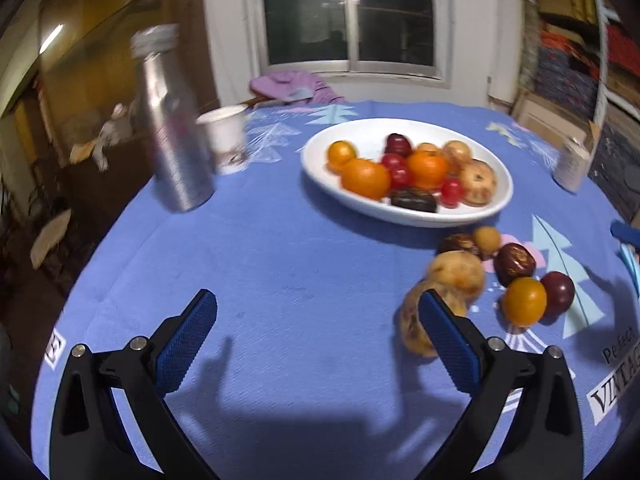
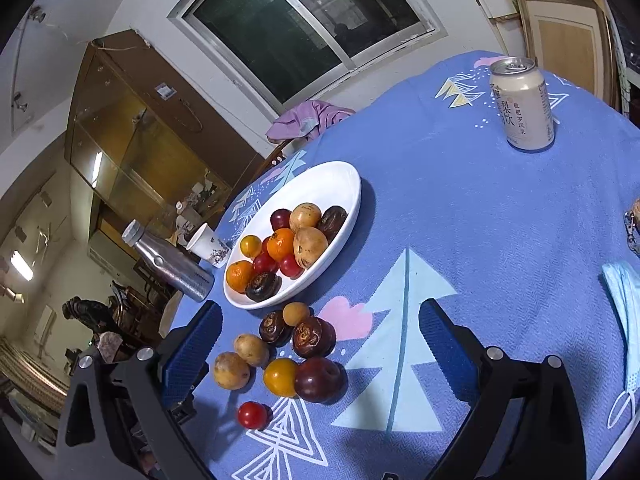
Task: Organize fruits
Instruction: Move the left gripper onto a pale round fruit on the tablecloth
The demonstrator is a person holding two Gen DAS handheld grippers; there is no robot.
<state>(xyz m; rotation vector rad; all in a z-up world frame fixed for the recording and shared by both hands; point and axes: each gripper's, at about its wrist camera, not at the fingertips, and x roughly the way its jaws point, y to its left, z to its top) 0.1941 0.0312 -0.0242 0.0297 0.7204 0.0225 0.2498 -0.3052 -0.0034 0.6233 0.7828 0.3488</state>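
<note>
Roughly half done: the white bowl (image 2: 344,216) at the far side of the bench (image 2: 460,208) already holds about ten fruits. Eight loose fruits (image 2: 280,376) lie just near it. Left gripper (image 1: 318,344) and right gripper (image 2: 320,356) stand wide, fingers empty.

Each view is taken from just behind a pair of tongs, angled down over the blue-clothed worktop (image 1: 280,264). The left is held level, the right tilted. The white oval ceramic bowl (image 1: 320,168) (image 2: 344,196) and dark window (image 1: 348,12) (image 2: 280,36) are shared.
</note>
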